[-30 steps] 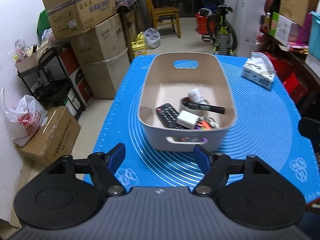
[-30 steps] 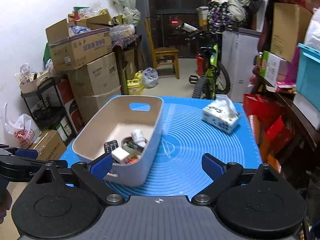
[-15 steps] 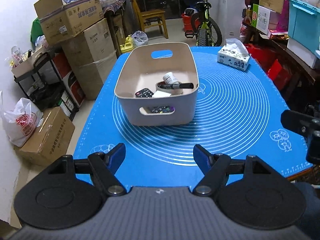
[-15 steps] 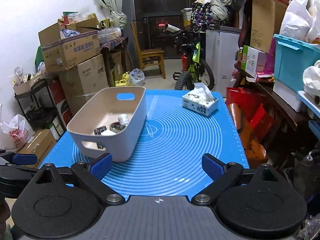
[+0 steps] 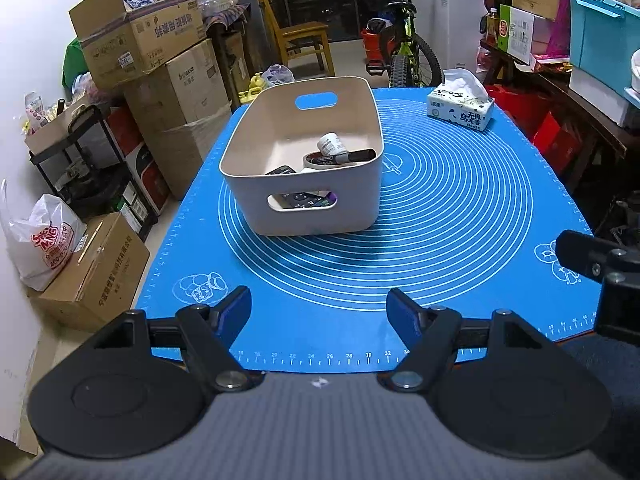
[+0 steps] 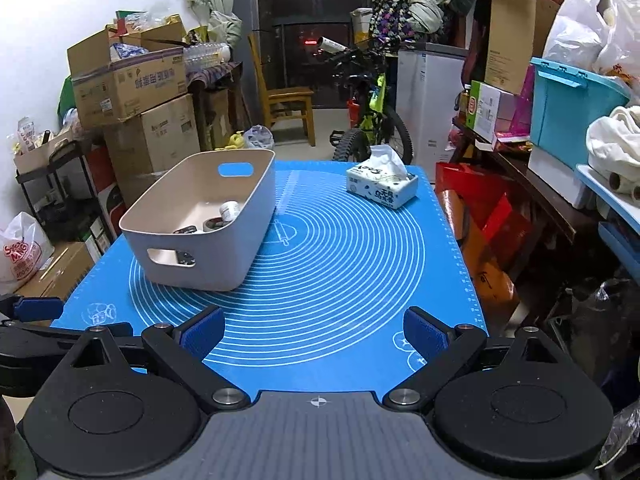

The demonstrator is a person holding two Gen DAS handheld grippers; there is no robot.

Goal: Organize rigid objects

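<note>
A beige plastic basket [image 5: 256,136] [image 6: 256,208] stands on the blue mat [image 5: 460,220] [image 6: 340,264]. Inside lie a black marker [image 5: 348,156], a tape roll [image 5: 316,159], a small white bottle [image 5: 330,144] [image 6: 229,210] and a black remote [image 5: 282,170]; other items show through the front handle slot [image 5: 302,201]. My left gripper [image 5: 319,308] is open and empty, over the near edge of the mat, well short of the basket. My right gripper [image 6: 314,330] is open and empty, over the near mat, right of the basket.
A tissue box [image 5: 460,110] [image 6: 382,188] sits at the mat's far right. Stacked cardboard boxes [image 5: 160,60] and a black shelf [image 5: 80,168] stand left of the table. A bicycle [image 6: 368,120] and chair [image 6: 288,104] stand beyond. Cluttered shelves [image 6: 560,128] line the right.
Both grippers have pulled back from the basket toward the near edge of the table, so the basket looks smaller and farther. Both stay open and empty.
</note>
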